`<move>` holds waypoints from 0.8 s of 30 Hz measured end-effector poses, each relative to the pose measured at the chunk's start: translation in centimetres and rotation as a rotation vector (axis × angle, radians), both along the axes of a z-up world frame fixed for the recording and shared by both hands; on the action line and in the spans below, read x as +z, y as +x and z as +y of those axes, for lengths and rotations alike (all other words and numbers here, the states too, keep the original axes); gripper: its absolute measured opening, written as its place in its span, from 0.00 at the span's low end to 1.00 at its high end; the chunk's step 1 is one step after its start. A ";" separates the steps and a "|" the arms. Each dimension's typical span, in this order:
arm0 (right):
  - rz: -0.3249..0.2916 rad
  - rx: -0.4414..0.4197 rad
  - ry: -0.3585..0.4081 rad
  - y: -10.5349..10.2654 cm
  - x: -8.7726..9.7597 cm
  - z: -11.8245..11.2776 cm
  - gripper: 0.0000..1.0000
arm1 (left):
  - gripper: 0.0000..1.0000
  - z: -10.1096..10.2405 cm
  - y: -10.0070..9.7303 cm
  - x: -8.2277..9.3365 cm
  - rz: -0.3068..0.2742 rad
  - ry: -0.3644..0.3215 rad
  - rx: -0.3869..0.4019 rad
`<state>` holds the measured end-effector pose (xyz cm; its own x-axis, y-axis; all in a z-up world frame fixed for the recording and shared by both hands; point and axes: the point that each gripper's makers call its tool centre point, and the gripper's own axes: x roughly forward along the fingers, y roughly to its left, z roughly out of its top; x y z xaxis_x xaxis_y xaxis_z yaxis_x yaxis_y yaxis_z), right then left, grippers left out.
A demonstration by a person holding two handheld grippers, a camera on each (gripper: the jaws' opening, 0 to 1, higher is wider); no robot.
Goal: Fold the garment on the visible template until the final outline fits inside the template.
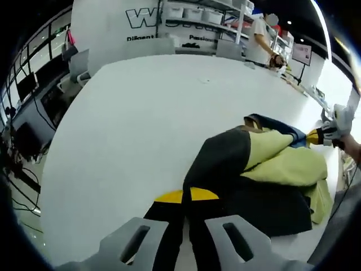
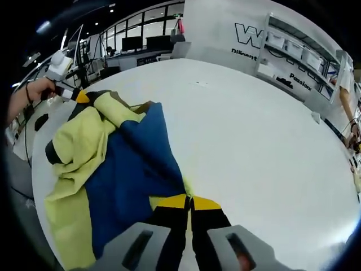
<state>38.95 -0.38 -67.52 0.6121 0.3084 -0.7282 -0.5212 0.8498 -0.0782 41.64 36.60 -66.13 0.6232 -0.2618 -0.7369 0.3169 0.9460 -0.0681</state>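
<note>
A jacket [image 1: 265, 164] in black, pale yellow and blue lies bunched on the white table [image 1: 141, 118]. My left gripper [image 1: 185, 195], with black jaws and yellow tips, is shut on the jacket's black edge at the near side. At the jacket's far right corner my right gripper [image 1: 313, 135] pinches the fabric, held by a hand. In the right gripper view the jacket [image 2: 124, 164] shows mostly its blue and yellow sides. My right gripper [image 2: 189, 201] is shut on the blue edge. The left gripper [image 2: 79, 96] grips the far corner at upper left.
The table's wide white top [image 2: 254, 130] stretches beyond the jacket. Shelves with bins [image 1: 197, 14] and a person [image 1: 262, 34] stand at the back. Desks with monitors and cables [image 1: 28, 96] lie beyond the table's left edge.
</note>
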 end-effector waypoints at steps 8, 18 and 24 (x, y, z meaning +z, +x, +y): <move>0.026 -0.037 0.024 -0.1 -0.2 -0.2 0.00 | 0.00 -0.2 -1.5 -1.0 0.072 -0.005 0.005; -0.068 -0.040 0.044 0.3 2.8 -1.1 0.24 | 0.17 0.7 -0.8 0.5 -0.022 0.063 -0.050; -0.122 -0.048 0.064 1.4 4.8 -0.1 0.26 | 0.20 0.3 -0.3 2.3 -0.081 -0.019 -0.023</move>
